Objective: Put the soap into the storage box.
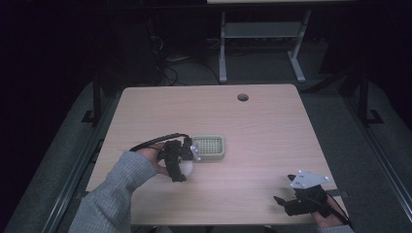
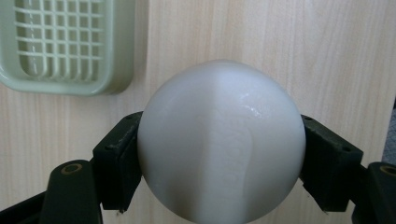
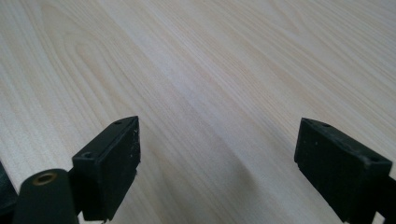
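- Left tool (image 1: 183, 167): sits left of centre on the worktop (image 1: 262, 131), held by a hand in a grey knit sleeve (image 1: 114, 191) coming in from the near-left.
- Left tool state: pinching a white ball (image 2: 220, 140). In the left gripper view both black pads (image 2: 119, 161) press against the ball's sides, one each side; the ball bulges well past them.
- Ball: smooth, glossy, with a faint seam or relief mark running down its front. In the high view it shows as a pale round shape (image 1: 187, 168) at the tool's tip, just near of the tray. Can't tell whether it touches the worktop or hangs just above it.
- Pale green tray (image 1: 209, 147): rectangular with rounded corners and a grid-slotted floor, looks like a soap dish. Flat on the worktop near the centre, just right of and beyond the left tool. In the left gripper view it sits top-left (image 2: 65, 44), apart from the ball.
- Right tool (image 1: 283, 191): near-right corner of the worktop, grey three-cornered plate on top, pointing left.
- Right tool state: spread wide, nothing between the pads (image 3: 109, 163), just bare light wood grain.
- Worktop also has a round cable hole (image 1: 243, 97) near the far edge.
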The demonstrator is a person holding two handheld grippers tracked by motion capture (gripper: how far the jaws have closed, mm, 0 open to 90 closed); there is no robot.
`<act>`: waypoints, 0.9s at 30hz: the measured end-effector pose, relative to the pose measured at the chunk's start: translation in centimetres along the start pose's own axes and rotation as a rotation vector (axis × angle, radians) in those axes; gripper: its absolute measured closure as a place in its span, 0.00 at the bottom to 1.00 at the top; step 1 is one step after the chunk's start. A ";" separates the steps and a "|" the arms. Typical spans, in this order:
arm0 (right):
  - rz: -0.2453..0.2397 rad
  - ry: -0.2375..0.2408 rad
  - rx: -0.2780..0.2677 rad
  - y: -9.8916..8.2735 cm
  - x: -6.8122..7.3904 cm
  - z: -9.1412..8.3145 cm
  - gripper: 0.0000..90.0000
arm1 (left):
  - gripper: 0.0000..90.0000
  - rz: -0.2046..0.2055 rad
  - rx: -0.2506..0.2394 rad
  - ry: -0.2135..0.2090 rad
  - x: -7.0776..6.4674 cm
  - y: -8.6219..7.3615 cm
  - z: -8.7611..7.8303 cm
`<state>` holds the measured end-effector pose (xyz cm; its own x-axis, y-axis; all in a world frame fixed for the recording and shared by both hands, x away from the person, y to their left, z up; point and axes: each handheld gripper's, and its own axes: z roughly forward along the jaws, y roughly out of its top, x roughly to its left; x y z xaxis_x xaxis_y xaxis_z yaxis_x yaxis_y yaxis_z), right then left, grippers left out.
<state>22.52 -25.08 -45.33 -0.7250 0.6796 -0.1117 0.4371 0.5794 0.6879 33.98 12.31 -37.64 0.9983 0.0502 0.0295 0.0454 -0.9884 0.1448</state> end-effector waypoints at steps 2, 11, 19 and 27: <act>0.003 -0.001 0.001 0.0 0.0 0.0 0.15 | 0.27 0.009 0.003 0.003 0.2 0.2 -0.1; 0.000 -0.002 0.000 0.0 0.0 -0.1 0.16 | 0.27 0.008 0.013 0.000 1.0 1.2 -0.4; 0.005 -0.001 -0.002 0.0 0.0 -0.1 0.15 | 0.27 0.007 0.028 0.002 1.8 1.8 -0.4; 0.006 0.000 -0.007 0.0 -0.1 -0.1 0.15 | 0.27 0.008 0.035 0.003 2.4 2.2 -0.4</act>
<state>22.51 -25.23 -45.26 -0.7220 0.6834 -0.1077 0.4378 0.5718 0.6938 36.49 10.33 -36.90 0.9985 0.0431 0.0334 0.0392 -0.9932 0.1098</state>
